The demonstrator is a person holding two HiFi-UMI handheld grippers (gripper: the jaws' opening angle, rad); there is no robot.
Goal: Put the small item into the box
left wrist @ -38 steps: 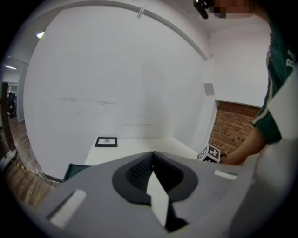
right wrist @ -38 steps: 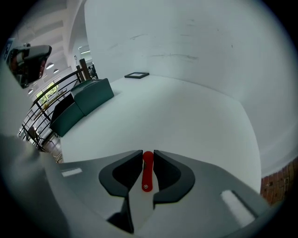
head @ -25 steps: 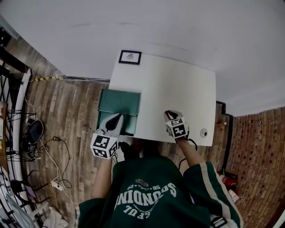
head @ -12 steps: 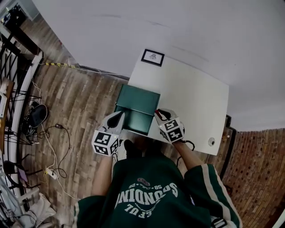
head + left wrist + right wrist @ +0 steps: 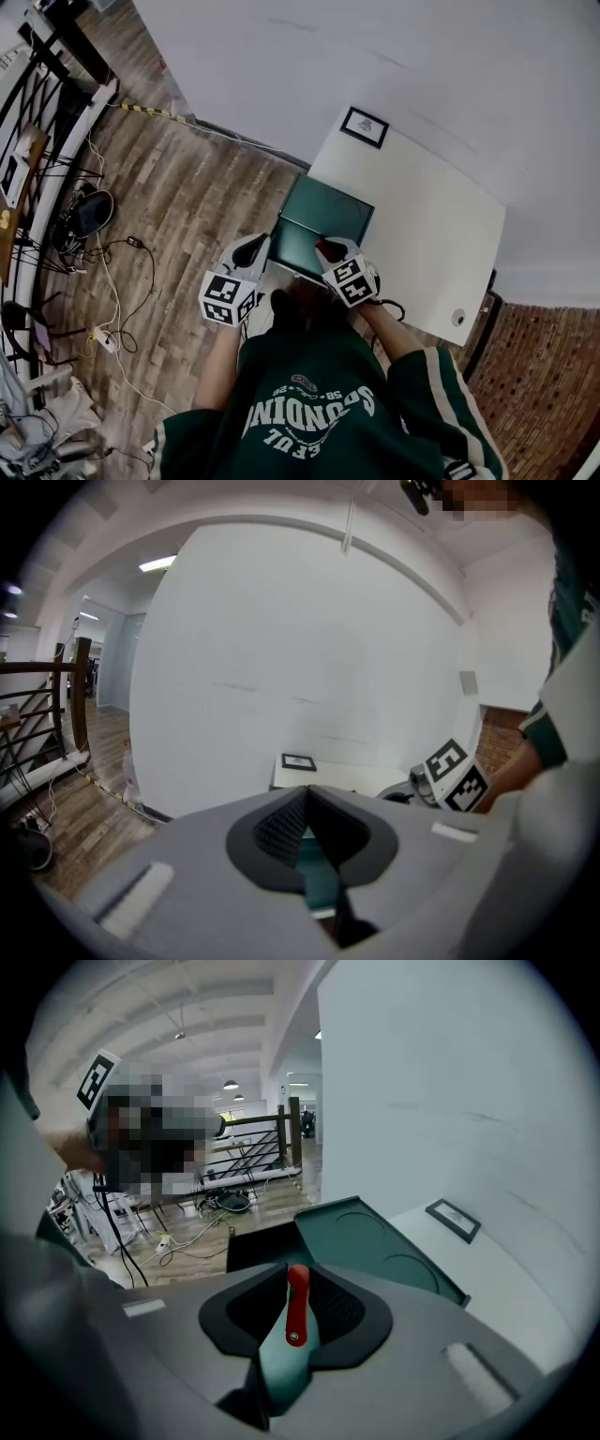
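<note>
A dark green box [image 5: 323,217] with its lid open sits at the left end of the white table [image 5: 427,225]. My right gripper [image 5: 325,249] is at the box's near edge, shut on a slim red item [image 5: 296,1302] that stands upright between the pads. In the right gripper view the box's dark inside [image 5: 262,1241] and raised green lid [image 5: 375,1246] lie just beyond the jaws. My left gripper [image 5: 253,247] hovers at the box's left side, shut with nothing in it [image 5: 307,799]; only teal box surface [image 5: 316,860] shows below its jaws.
A small black picture frame [image 5: 365,127] stands at the table's far corner, a small round object [image 5: 457,317] near its right front edge. Wooden floor with cables and a power strip [image 5: 103,337] lies left. A metal railing [image 5: 56,112] runs at far left.
My right gripper has carried the red item leftward from the table's front edge to the green box. The left gripper has stayed beside the box's left side.
</note>
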